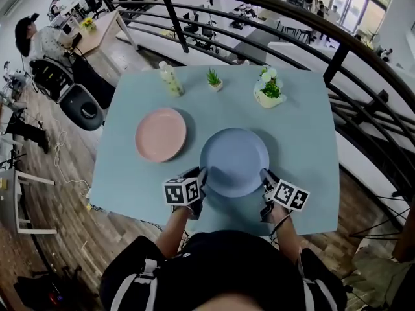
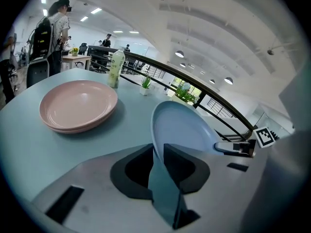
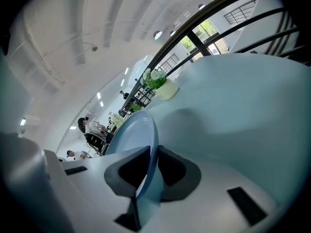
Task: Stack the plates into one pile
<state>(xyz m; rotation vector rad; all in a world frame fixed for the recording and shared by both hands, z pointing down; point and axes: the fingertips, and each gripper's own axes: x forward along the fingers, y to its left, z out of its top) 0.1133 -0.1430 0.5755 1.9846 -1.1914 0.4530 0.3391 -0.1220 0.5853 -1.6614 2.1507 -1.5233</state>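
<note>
blue plate (image 1: 234, 161), one, clamped at opposite rims by left tool (image 1: 201, 175) and right tool (image 1: 265, 175); one pink plate (image 1: 161, 134) just left, open surface (image 1: 305, 141) right.

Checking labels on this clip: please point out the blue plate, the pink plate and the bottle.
blue plate (image 1: 234, 161), head view, centre of its face.
pink plate (image 1: 161, 134), head view, centre of its face.
bottle (image 1: 171, 81), head view, middle of its body.

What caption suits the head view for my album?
The left gripper and right gripper grip one blue plate by opposite edges, beside a pink plate on the table.
</note>
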